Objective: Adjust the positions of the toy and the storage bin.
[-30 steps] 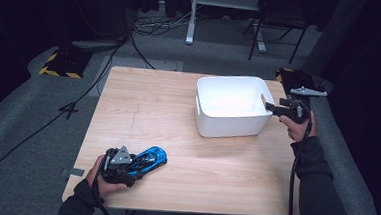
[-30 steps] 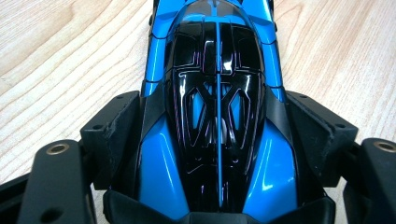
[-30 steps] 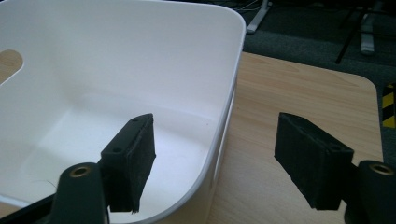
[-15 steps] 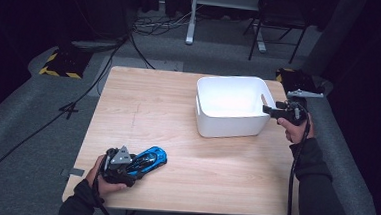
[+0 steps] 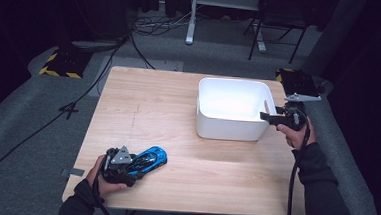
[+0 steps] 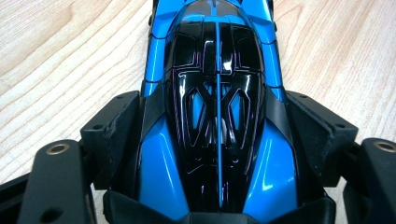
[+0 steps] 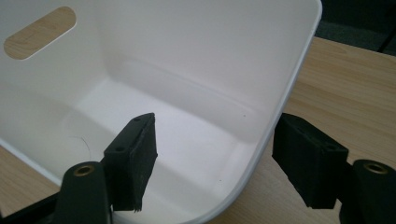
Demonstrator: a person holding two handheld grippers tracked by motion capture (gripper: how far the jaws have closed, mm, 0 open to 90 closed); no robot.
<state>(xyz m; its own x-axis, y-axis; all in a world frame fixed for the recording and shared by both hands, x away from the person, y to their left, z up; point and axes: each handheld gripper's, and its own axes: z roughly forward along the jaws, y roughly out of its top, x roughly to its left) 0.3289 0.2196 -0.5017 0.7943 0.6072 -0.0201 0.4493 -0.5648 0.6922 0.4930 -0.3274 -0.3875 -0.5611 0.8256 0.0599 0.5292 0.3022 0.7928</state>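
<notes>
A glossy blue and black toy car (image 5: 149, 159) lies near the front left corner of the wooden table (image 5: 154, 100). My left gripper (image 5: 127, 165) is shut on its rear half. In the left gripper view both pads press the flanks of the car (image 6: 217, 56), whose nose points away over the table (image 6: 46, 46). A white plastic bin (image 5: 227, 130) stands at the right of the table, and nothing lies inside it. My right gripper (image 5: 265, 116) is open at the bin's right wall. In the right gripper view the right gripper (image 7: 222, 163) straddles the rim of the bin (image 7: 210, 46), one jaw inside, one outside, neither touching.
The bin has a slot handle (image 7: 39, 25) in its far wall. A black box (image 5: 300, 83) sits just off the table's far right corner. Cables, a yellow-striped block (image 5: 61, 62) and a chair (image 5: 279, 22) are on the floor beyond.
The right gripper has edged slightly toward the near right corner of the bin. The left gripper and the car have stayed still.
</notes>
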